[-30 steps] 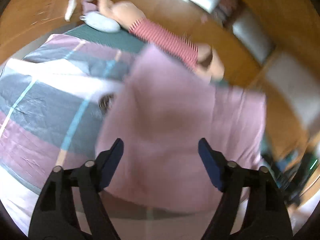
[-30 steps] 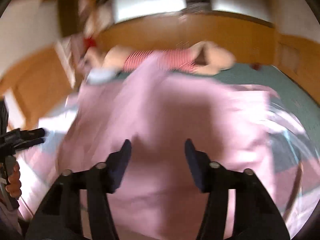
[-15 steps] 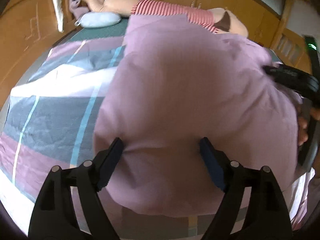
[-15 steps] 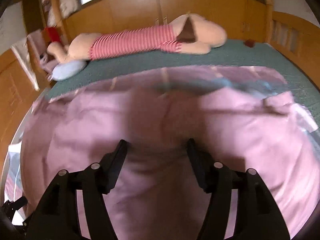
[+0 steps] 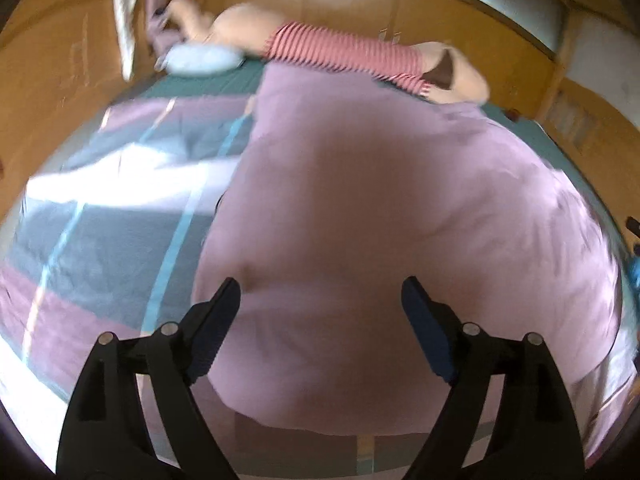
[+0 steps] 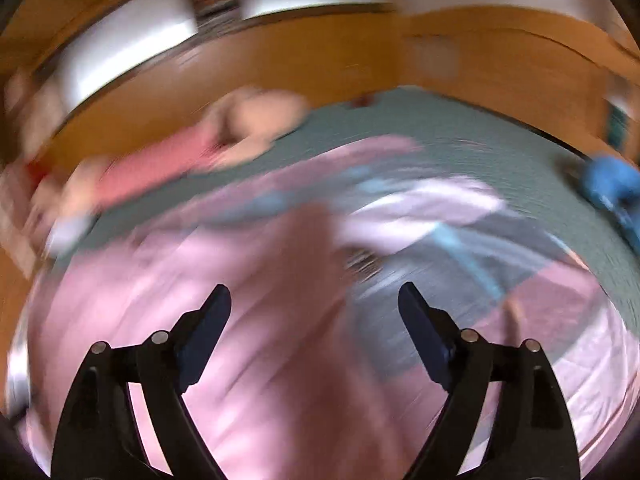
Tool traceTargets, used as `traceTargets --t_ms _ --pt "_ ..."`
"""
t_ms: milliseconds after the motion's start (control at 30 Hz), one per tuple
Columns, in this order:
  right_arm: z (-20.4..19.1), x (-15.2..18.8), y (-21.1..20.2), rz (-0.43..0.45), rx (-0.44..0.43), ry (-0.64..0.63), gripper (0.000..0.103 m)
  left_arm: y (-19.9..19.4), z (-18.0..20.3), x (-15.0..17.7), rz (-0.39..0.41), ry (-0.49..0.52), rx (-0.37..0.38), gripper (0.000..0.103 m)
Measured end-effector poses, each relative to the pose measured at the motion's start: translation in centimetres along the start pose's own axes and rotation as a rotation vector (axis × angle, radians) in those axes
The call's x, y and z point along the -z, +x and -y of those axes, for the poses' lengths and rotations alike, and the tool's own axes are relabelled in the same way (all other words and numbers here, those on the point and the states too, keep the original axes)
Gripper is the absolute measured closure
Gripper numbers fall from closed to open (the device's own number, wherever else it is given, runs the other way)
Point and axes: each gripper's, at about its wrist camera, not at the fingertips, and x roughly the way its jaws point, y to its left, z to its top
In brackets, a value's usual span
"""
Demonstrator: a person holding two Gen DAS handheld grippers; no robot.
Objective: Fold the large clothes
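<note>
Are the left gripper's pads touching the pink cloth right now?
Apart. In the left wrist view the left gripper is opening wide, and the pink cloth lies flat below and beyond both pads, pinched by neither.

Right gripper (image 6: 314, 312) over a pink garment (image 6: 208, 320) on a bed, picture smeared

Its jaws are opening and stand wide, with nothing pressed between the pads. The pink garment lies below and to the left, over a checked quilt (image 6: 460, 248) on a green sheet (image 6: 500, 148). Beyond lies a blurred stuffed doll in red (image 6: 192, 156), by wooden panelling (image 6: 320, 60). A blue object (image 6: 612, 188) sits far right.
</note>
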Motion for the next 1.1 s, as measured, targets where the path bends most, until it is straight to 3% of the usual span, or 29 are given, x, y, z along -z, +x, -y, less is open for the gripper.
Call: traceTargets --t_ms 67,133,200,267,333,400,467,600,700,800,867,1000,1100 --pt "-2.9 1.6 1.6 -0.061 -0.051 -0.076 0.017 0.6 1.5 0.6 -0.018 0.066 -0.017 0.019" --pt "-4.2 2.8 3.9 -0.107 0.004 -0.123 0.017 1.7 1.8 1.5 -0.051 0.073 -0.035 0.016" --pt "-2.4 2.8 5.8 -0.101 0.097 -0.104 0.015 2.2 1.2 1.5 -0.059 0.064 -0.035 0.012" --pt "1.5 2.3 6.4 -0.103 0.275 0.027 0.008 2.4 0.7 1.2 -0.064 0.065 -0.061 0.012" --pt "3.9 2.3 5.9 -0.116 0.353 0.095 0.008 2.4 0.0 0.9 -0.067 0.033 -0.06 0.012" --pt "3.8 2.3 3.8 -0.062 0.349 0.085 0.008 2.0 -0.1 0.9 -0.063 0.021 -0.057 0.012" --pt "1.1 2.0 1.0 0.016 0.323 0.027 0.008 1.8 -0.1 0.8 -0.052 0.018 -0.066 0.012" --pt "-5.4 2.4 -2.3 0.105 0.127 -0.082 0.008 0.3 0.9 0.8 0.004 0.037 -0.039 0.012" --pt "-9.6 4.8 -1.5 0.029 0.022 -0.184 0.007 0.0 2.3 1.1 0.019 0.092 -0.051 0.012" --pt "-11.9 7.4 1.6 -0.079 0.055 -0.264 0.004 0.8 2.6 1.6 -0.001 0.119 -0.067 0.011" --pt "-11.5 7.9 2.3 -0.069 0.071 -0.264 0.001 1.4 2.5 1.7 -0.024 0.106 -0.062 0.008" --pt "-10.0 7.5 3.6 -0.137 -0.004 -0.2 0.001 2.2 1.8 1.6 -0.053 0.081 -0.067 0.004" --pt "-10.3 7.8 3.8 -0.136 0.002 -0.227 0.001 2.6 1.9 1.7 -0.059 0.094 -0.086 0.002"
